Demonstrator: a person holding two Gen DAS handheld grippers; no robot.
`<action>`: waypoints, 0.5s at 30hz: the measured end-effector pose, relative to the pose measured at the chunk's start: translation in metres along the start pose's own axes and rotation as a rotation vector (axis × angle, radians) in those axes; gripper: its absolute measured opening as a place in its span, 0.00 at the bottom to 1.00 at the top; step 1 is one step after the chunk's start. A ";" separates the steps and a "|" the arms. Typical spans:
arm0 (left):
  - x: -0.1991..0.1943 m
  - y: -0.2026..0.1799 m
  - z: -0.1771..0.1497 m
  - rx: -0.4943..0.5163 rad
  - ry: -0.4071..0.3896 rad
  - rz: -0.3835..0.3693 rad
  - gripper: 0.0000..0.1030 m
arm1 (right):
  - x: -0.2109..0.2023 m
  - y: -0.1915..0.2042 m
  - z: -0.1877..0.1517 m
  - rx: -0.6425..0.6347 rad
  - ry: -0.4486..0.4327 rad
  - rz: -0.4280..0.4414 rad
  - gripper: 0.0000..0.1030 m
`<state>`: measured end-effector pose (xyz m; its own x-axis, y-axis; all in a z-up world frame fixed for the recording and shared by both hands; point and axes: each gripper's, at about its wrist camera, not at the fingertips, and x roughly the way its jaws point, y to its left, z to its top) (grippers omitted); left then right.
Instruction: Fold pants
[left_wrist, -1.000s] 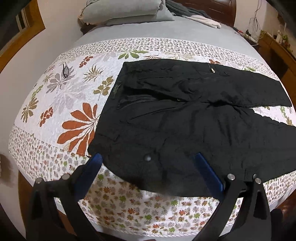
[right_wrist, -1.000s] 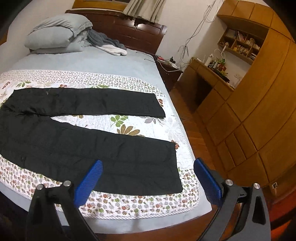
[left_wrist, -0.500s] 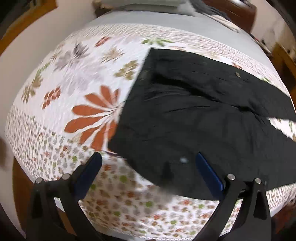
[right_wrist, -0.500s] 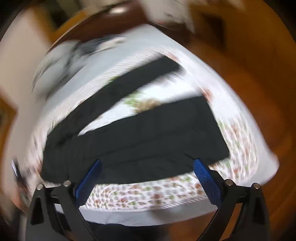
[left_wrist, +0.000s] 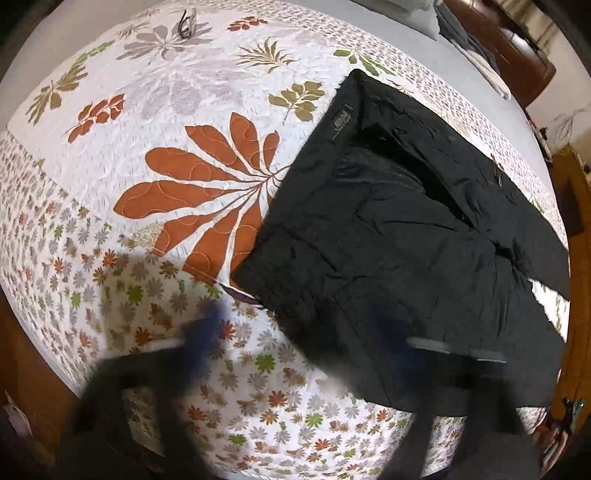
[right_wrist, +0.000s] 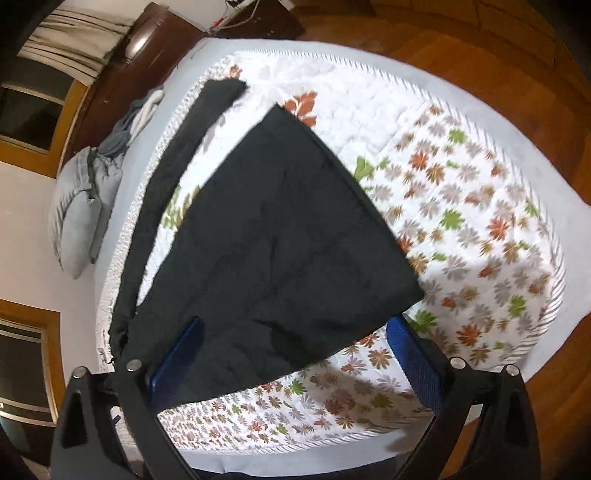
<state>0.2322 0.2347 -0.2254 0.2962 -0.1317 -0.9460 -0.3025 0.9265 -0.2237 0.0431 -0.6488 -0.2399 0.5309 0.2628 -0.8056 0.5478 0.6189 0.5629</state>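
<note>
Pants: the black pants (left_wrist: 399, 236) lie flat on the quilt (left_wrist: 155, 122), the two legs spread apart in a V. Through my left camera the waistband corner sits near 6 o'clock and the legs run off toward 3 o'clock. I judge them laid flat so each leg can be lifted cleanly onto the other.

Near leg: through my right camera its hem end (right_wrist: 295, 240) fills the middle, with the hem corner at about 4 o'clock.

Far leg: a thin dark strip (right_wrist: 177, 162) toward 10 o'clock, well apart from the near one.

Left claw: my left claw (left_wrist: 295, 332) is a blur at 6 o'clock, over the waistband corner. Its jaws have just been closing. The smear hides the pads, so I cannot tell whether cloth is pinched yet.

Right claw: my right claw (right_wrist: 291, 354) hangs released and wide, blue pads either side of the near leg's edge, not pressing on it. I judge it set to take the hem end.

Stage: nothing is folded yet; this looks like the first grab.

Surroundings: grey pillows (right_wrist: 81, 214) at 9 o'clock in the right view, wooden floor (right_wrist: 517, 74) toward 1 o'clock.
</note>
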 end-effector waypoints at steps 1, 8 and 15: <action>0.001 0.001 0.000 -0.006 0.008 -0.005 0.16 | -0.002 0.001 -0.001 -0.010 -0.011 -0.006 0.90; -0.002 0.006 -0.005 -0.049 -0.025 -0.028 0.15 | -0.018 -0.026 -0.005 0.045 -0.067 0.014 0.11; 0.007 0.020 0.005 -0.149 0.017 -0.077 0.97 | -0.013 -0.041 -0.004 0.148 -0.048 0.177 0.94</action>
<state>0.2327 0.2541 -0.2357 0.3092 -0.2075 -0.9281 -0.4105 0.8512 -0.3271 0.0111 -0.6742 -0.2528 0.6556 0.3199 -0.6840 0.5300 0.4503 0.7186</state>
